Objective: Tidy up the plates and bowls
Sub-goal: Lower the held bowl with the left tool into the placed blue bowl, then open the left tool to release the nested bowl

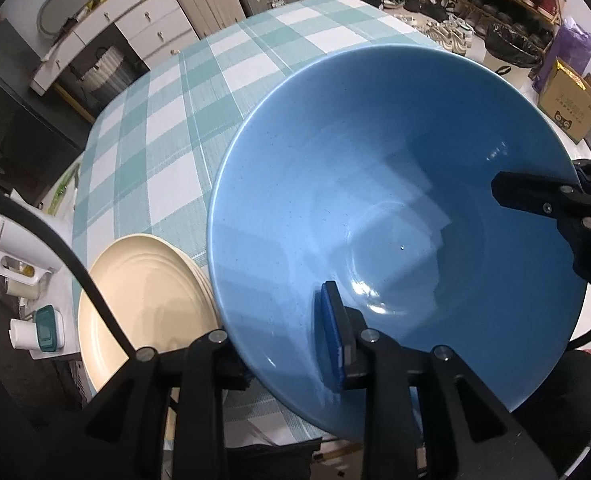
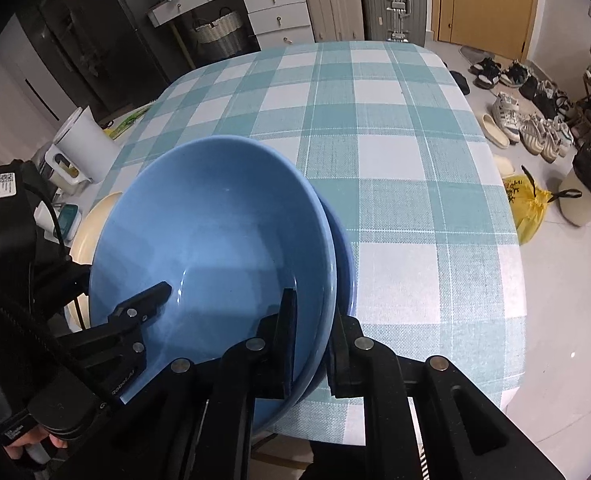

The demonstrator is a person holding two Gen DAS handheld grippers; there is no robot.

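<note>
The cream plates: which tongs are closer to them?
Left. The left tongs grip the blue bowl's rim right beside the cream plates; the right tongs hold the opposite rim.

Dim indoor light, sharp focus, glare specks, fisheye-bent dark edges

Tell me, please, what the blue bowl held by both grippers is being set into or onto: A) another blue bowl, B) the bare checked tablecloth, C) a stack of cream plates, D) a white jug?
A: in the right wrist view the rim of another blue bowl shows just beneath the held blue bowl, while the cream plates lie beside it.
</note>
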